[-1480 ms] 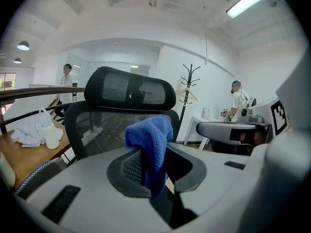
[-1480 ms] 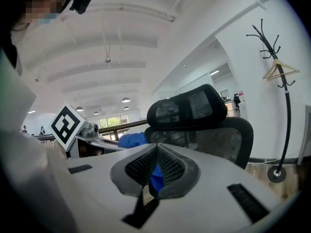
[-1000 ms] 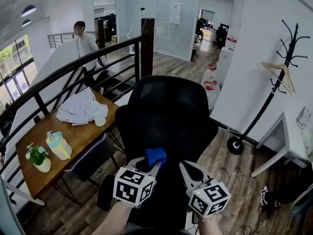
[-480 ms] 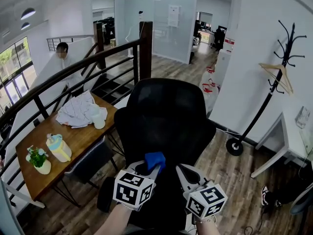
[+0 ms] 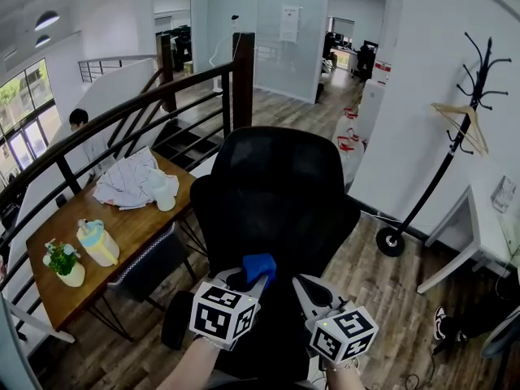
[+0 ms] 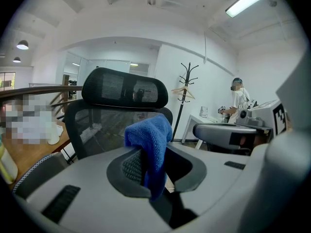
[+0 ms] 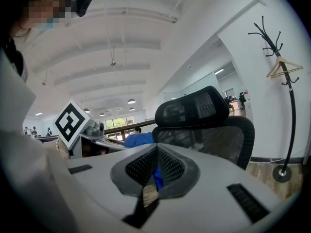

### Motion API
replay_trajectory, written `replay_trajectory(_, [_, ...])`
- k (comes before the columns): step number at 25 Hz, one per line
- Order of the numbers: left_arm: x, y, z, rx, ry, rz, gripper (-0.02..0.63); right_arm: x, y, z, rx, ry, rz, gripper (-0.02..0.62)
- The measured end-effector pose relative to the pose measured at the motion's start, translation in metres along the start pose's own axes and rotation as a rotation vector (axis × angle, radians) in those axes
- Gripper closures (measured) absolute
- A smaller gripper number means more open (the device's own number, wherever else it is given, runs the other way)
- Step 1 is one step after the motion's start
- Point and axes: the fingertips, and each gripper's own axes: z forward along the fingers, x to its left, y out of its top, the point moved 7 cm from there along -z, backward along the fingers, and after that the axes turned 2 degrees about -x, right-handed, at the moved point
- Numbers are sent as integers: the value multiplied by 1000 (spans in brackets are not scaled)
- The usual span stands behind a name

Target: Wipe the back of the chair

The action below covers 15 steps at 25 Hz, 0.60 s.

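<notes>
A black mesh office chair (image 5: 276, 193) with a headrest stands right in front of me, its back facing me. My left gripper (image 5: 250, 279) is shut on a folded blue cloth (image 5: 260, 263) and hovers just short of the lower part of the chair back. In the left gripper view the cloth (image 6: 149, 144) hangs over the jaws, with the chair back (image 6: 112, 123) behind it. My right gripper (image 5: 303, 283) sits beside it at the same height, shut with nothing in it. The right gripper view has the chair (image 7: 209, 127) ahead and the cloth (image 7: 138, 140) to the left.
A wooden table (image 5: 122, 226) at the left holds a white bundle (image 5: 130, 181), a pale jug (image 5: 97, 242) and a potted plant (image 5: 63, 262). Behind it runs a dark stair railing (image 5: 122, 112). A coat stand (image 5: 467, 136) and a white desk (image 5: 479, 234) are at the right.
Both grippers have hardly shifted; the cloth stays clamped in the left one. The person on the stairs has gone down and to the left.
</notes>
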Motion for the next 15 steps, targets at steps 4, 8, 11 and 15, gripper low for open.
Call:
replay_trajectory(4, [1, -3, 0, 13, 3, -6, 531, -1, -2, 0, 13, -4, 0, 569])
replay_trajectory(8, [1, -5, 1, 21, 2, -5, 531, -2, -8, 0, 33, -4, 5, 569])
replay_trajectory(11, [2, -7, 2, 23, -7, -18, 531, -2, -11, 0, 47, -7, -5, 569])
replay_trajectory(15, [-1, -6, 4, 16, -33, -50, 531, -5, -11, -1, 58, -3, -7, 569])
